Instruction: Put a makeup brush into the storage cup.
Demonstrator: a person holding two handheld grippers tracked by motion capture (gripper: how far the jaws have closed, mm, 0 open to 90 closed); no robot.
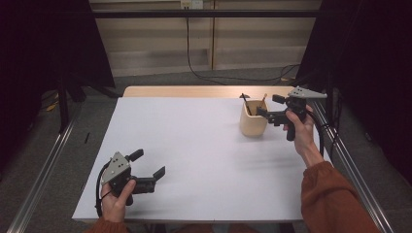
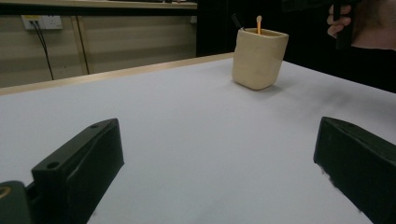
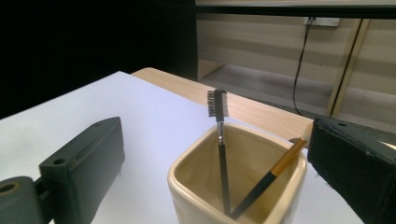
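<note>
A cream square cup (image 1: 253,124) stands on the white table top (image 1: 194,145) at the far right. Two brushes lean in it: a black one with a comb head (image 3: 217,105) and one with a wooden handle (image 3: 280,165). My right gripper (image 1: 268,106) hovers open at the cup's right rim, its jaws on either side of the cup's mouth in the right gripper view (image 3: 215,158). My left gripper (image 1: 147,163) is held open low over the near left of the table, with nothing between its jaws (image 2: 219,163). It faces the cup (image 2: 259,58) from far off.
A bare wooden strip (image 1: 194,91) runs along the table's far edge. Metal rails (image 1: 48,160) flank the table on both sides. A black cable (image 1: 204,75) hangs from a wall socket onto the floor behind.
</note>
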